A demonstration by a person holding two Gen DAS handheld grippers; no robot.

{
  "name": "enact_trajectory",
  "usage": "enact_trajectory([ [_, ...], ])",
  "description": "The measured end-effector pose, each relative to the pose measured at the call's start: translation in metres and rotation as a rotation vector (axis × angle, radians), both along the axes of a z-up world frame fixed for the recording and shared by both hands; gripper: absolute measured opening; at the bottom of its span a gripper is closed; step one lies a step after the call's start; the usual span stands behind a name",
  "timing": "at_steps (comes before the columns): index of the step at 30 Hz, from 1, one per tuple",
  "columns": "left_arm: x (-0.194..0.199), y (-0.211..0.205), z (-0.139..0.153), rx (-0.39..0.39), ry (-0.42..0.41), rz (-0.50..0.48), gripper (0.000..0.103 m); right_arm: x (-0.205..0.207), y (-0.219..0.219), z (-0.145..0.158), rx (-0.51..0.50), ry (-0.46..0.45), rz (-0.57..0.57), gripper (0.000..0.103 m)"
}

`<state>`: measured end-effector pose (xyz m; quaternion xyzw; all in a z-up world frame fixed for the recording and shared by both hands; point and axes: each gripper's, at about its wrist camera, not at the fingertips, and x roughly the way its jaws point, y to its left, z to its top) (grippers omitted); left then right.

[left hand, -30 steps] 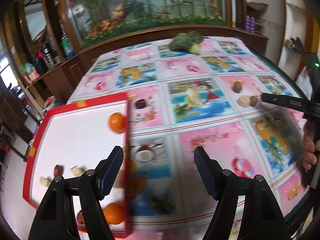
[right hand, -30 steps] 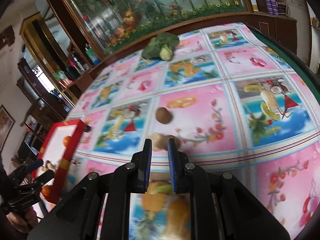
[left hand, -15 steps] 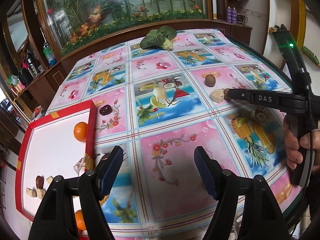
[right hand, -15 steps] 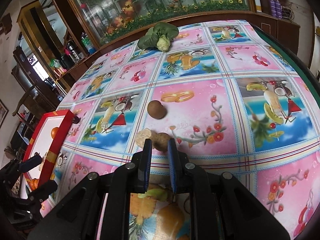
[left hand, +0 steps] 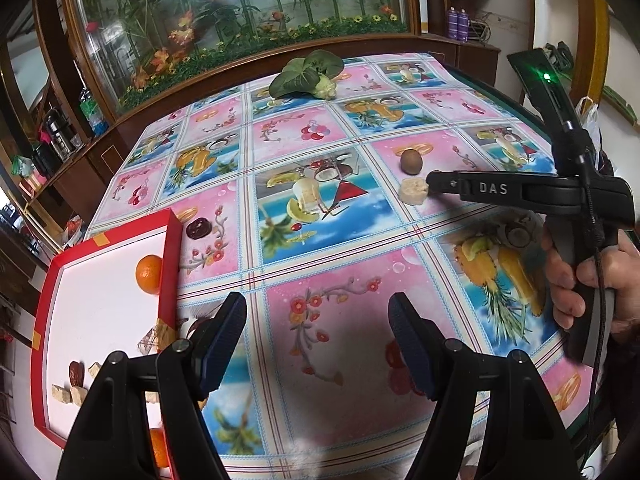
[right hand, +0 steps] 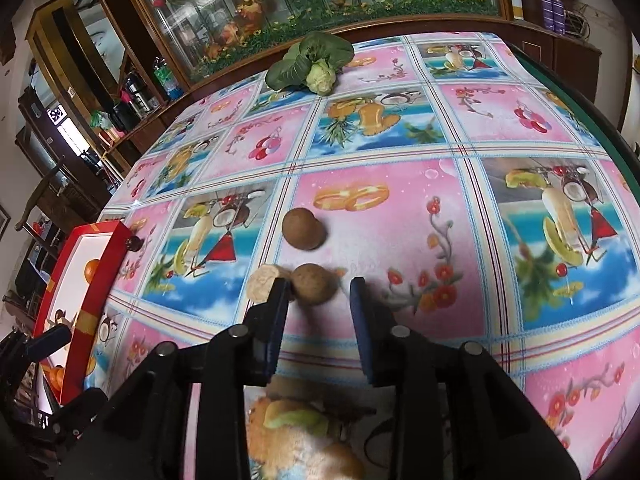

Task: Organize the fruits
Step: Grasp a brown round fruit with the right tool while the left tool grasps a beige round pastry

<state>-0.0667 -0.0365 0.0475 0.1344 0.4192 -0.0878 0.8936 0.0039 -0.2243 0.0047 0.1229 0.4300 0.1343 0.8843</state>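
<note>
A: Landmark is the red tray (left hand: 168, 264), at the tablecloth's (left hand: 328, 320) left edge. Inside it: an orange (left hand: 149, 274) against the near wall, a dark date (left hand: 75, 373) and some pale chunks (left hand: 72, 394) at the near end.

B: Right gripper (right hand: 318, 292)?

A: Well away from the tray, mid-table. Jaws have just been opening; now slightly apart, nothing pinched. A round brown fruit (right hand: 314, 284) lies between the fingertips, apparently untouched. Looks like the gap is set just wider than the fruit, ready to close round it.

B: Neighbours?

A: A pale chunk (right hand: 262, 282) touches that fruit on the tray side; a second brown fruit (right hand: 303, 229) sits just beyond. Crowding could snag the left finger.

B: Left gripper (left hand: 316, 336)?

A: Beside the tray's near wall, jaws wide apart, empty, probably waiting.
</note>
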Motion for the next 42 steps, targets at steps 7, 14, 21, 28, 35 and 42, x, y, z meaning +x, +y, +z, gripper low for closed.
enact_trajectory([
  [7, 0.010, -0.010, -0.002, 0.016, 0.012, 0.002, 0.073, 0.005, 0.006, 0.001, -0.032, -0.017, 0.031, 0.033],
  [14, 0.027, -0.028, 0.003, 0.030, 0.008, -0.003, 0.073, 0.007, -0.004, 0.002, -0.008, 0.006, 0.019, 0.023],
  [21, 0.062, -0.059, -0.005, -0.006, 0.035, -0.017, 0.073, 0.005, -0.033, 0.009, -0.065, 0.000, -0.111, 0.023],
  [28, 0.084, -0.078, -0.018, -0.031, 0.047, -0.023, 0.073, 0.008, -0.045, 0.002, -0.042, 0.052, -0.148, 0.023],
  [35, 0.094, -0.085, -0.030, -0.035, 0.076, -0.024, 0.073, 0.007, -0.047, 0.002, -0.028, 0.064, -0.149, 0.023],
  [42, 0.098, -0.086, -0.039, -0.053, 0.087, -0.033, 0.056, 0.006, -0.049, 0.002, -0.021, 0.070, -0.149, 0.023],
])
